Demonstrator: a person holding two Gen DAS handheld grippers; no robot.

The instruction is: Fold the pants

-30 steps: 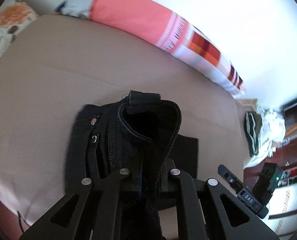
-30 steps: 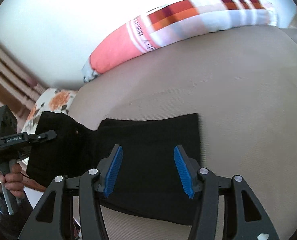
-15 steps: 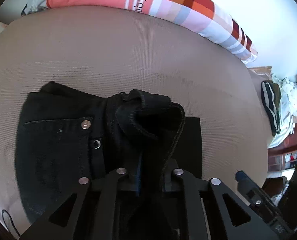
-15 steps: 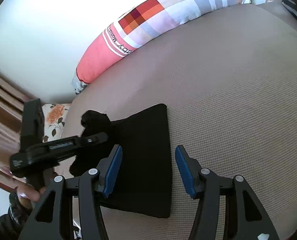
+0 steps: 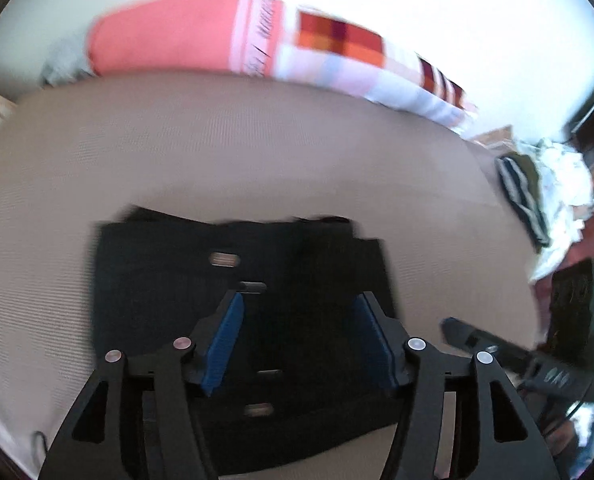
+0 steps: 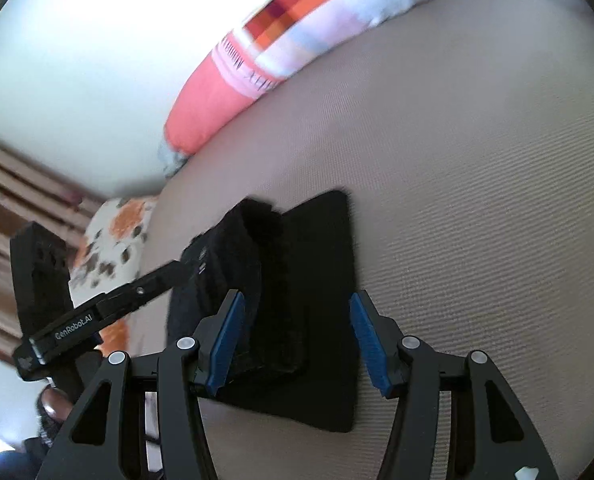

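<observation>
Bed surface [image 5: 257, 152]: broad, taupe, fine ribbed weave, rows clearly visible in the right wrist view [image 6: 477, 208]; fills most of both frames

Bolster pillow [image 5: 233, 40]: long cylinder along the far edge of the bed against a pale wall; coral-pink end, white band with dark lettering, then red/orange/lilac checks. Seen also from the right wrist [image 6: 257, 68], blurred

Floral cushion [image 6: 113, 240]: white with orange and brown blotches, at the left edge of the bed

Heap of clothes [image 5: 537, 196]: striped dark and white fabric, crumpled, off the right side of the bed

Black pants [image 5: 233, 280]: heavy dark denim, matte, folded into a roughly rectangular stack lying flat on the bed near its front edge. Metal rivets or buttons show as pale blurred ovals. From the right wrist [image 6: 289, 300] the stack reads as a thicker upper fold with a raised, rumpled end lying on a flatter, wider layer beneath

Left gripper [image 5: 299, 336]: black frame, blue ribbed pads, jaws spread wide, hovering over the pants; nothing between the pads. In the right wrist view [image 6: 185, 268] its tip is at the left edge of the pants; contact cannot be judged

Right gripper [image 6: 295, 338]: same build, jaws spread wide over the near part of the stack, nothing clamped. Visible from the left wrist [image 5: 497, 344] to the right of the pants
</observation>
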